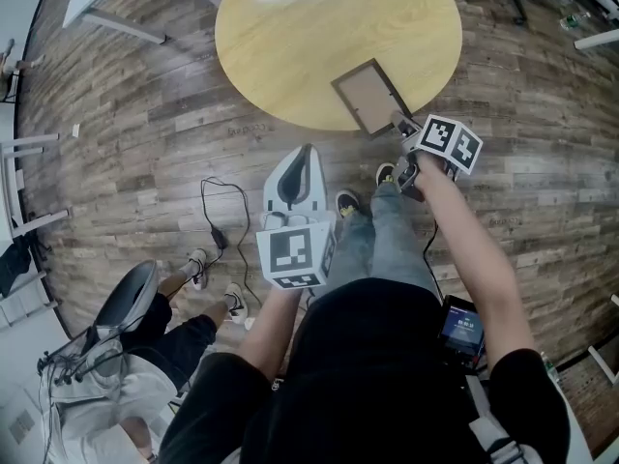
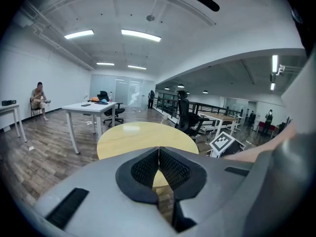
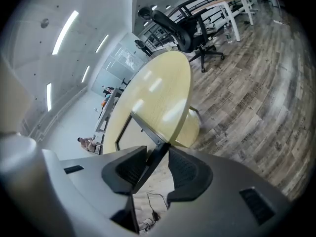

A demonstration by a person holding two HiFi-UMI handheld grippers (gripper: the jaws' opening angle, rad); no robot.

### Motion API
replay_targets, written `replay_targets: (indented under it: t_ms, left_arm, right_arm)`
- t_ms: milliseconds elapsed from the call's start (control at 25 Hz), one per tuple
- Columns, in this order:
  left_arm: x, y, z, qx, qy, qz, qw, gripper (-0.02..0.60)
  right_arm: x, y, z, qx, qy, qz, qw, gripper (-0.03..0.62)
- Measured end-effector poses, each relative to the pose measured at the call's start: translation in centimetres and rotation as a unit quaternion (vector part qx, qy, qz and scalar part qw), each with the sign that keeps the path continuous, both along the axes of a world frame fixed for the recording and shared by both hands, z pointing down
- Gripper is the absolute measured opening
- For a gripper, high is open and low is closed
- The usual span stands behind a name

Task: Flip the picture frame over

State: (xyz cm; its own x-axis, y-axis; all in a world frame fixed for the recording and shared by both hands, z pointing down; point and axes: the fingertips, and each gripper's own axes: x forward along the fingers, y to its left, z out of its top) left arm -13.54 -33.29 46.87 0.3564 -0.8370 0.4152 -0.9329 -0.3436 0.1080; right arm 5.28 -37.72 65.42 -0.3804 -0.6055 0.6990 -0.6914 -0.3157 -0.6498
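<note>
The picture frame [image 1: 368,95] lies flat on the round yellow table [image 1: 290,56], close to its near edge, brown board up inside a dark border. My right gripper [image 1: 401,129] sits at the frame's near corner. In the right gripper view that corner of the frame [image 3: 127,135] runs in between the jaws of the right gripper [image 3: 157,151]; they stand apart, with a gap beside the frame's edge. My left gripper [image 1: 306,151] hangs lower, short of the table, pointing towards the table [image 2: 133,135]. The left gripper [image 2: 158,154] is shut with its pads together on nothing.
A seated person [image 1: 145,356] and a floor cable [image 1: 218,220] are at the lower left. An office chair [image 3: 173,21] stands beyond the table. A white table [image 2: 91,107] stands further off. The holder's own feet [image 1: 348,203] are by the table's edge.
</note>
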Motion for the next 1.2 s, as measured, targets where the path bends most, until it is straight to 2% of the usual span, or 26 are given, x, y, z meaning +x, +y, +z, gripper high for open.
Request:
replay_targets:
  t_ms: [200, 360, 480, 880, 1200]
  left_arm:
    - [0.1, 0.1, 0.0, 0.0, -0.001, 0.003, 1.0, 0.023]
    - [0.1, 0.0, -0.1, 0.003, -0.001, 0.005, 1.0, 0.023]
    - [-0.1, 0.0, -0.4, 0.007, -0.001, 0.006, 1.0, 0.023]
    - [-0.4, 0.5, -1.9, 0.026, 0.004, 0.008, 0.9996, 0.023]
    - [1.0, 1.1, -4.8, 0.045, 0.011, 0.027, 0.9985, 0.023]
  right_arm:
    - [-0.3, 0.0, -0.3, 0.029, 0.031, -0.035, 0.998, 0.145]
    - [-0.4, -0.1, -0.9, 0.057, 0.083, -0.085, 0.991, 0.191]
    - [-0.9, -0.2, -1.2, 0.066, 0.101, -0.107, 0.987, 0.222]
    - [0.8, 0.2, -3.1, 0.083, 0.17, -0.129, 0.974, 0.245]
    - [2.8, 0.2, -9.2, 0.132, 0.224, -0.148, 0.954, 0.247]
